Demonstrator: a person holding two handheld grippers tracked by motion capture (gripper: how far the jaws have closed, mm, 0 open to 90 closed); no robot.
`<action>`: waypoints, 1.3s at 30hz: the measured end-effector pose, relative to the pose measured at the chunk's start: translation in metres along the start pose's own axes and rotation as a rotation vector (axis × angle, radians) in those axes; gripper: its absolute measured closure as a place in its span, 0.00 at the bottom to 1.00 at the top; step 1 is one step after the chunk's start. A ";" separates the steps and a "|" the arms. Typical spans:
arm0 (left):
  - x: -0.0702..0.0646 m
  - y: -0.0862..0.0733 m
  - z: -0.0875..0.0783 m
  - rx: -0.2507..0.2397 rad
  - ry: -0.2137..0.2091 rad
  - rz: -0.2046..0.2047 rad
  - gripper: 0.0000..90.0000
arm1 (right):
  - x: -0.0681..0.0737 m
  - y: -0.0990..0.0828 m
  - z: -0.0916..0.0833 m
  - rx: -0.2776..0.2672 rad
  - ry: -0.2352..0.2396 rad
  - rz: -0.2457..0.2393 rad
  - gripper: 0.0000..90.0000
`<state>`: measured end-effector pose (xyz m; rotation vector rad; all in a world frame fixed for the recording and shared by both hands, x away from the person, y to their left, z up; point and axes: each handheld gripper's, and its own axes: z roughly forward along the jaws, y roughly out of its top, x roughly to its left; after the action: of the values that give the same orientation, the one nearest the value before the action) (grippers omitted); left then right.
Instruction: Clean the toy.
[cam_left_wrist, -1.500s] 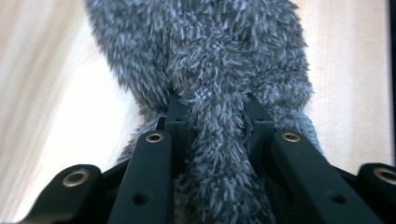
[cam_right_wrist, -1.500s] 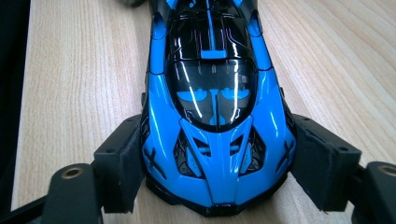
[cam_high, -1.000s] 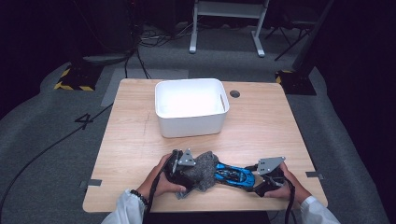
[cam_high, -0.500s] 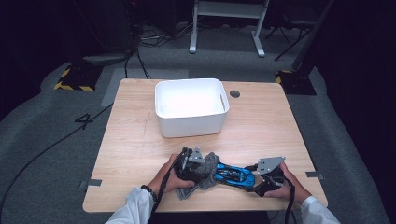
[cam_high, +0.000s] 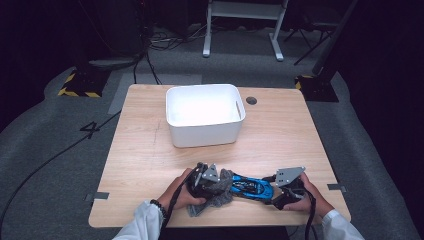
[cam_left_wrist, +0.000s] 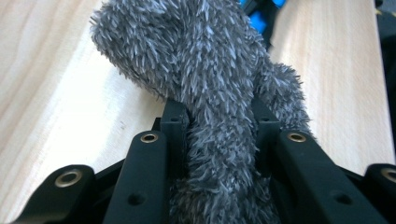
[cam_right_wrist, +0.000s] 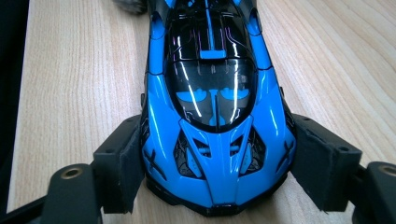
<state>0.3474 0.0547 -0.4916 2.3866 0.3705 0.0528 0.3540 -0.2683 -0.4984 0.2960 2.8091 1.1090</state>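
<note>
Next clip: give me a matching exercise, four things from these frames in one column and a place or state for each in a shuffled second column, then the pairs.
1. grey fluffy cloth
2. blue toy car
3. white bin
4. round hole

A. in the tabletop, beside the bin
B. pinched in the left gripper, whose jaws have just been closing
C. nose between the right gripper pads
D. behind the car, at mid-table

Pairs: 1-B, 2-C, 3-D, 4-A

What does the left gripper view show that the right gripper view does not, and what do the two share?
Left gripper view: a shaggy grey cloth pinched between that gripper's black fingers, which have just been closing. Right gripper view: the blue toy car seen whole from its nose, windscreen and black roof pattern, with padded fingers pressed against its sides. Both: the light wooden table.
</note>
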 end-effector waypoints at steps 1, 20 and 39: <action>-0.001 -0.001 -0.001 0.003 -0.005 0.002 0.75 | 0.000 0.000 0.000 0.000 0.000 0.001 0.28; 0.001 -0.019 -0.019 0.018 0.011 -0.021 0.71 | -0.001 0.004 -0.010 -0.058 -0.006 0.079 0.21; 0.002 -0.047 -0.038 0.006 0.057 -0.012 0.70 | 0.001 0.049 0.009 -0.015 -0.024 0.039 0.25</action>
<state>0.3321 0.1130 -0.4942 2.3923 0.4127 0.1139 0.3614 -0.2267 -0.4717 0.3614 2.7846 1.1258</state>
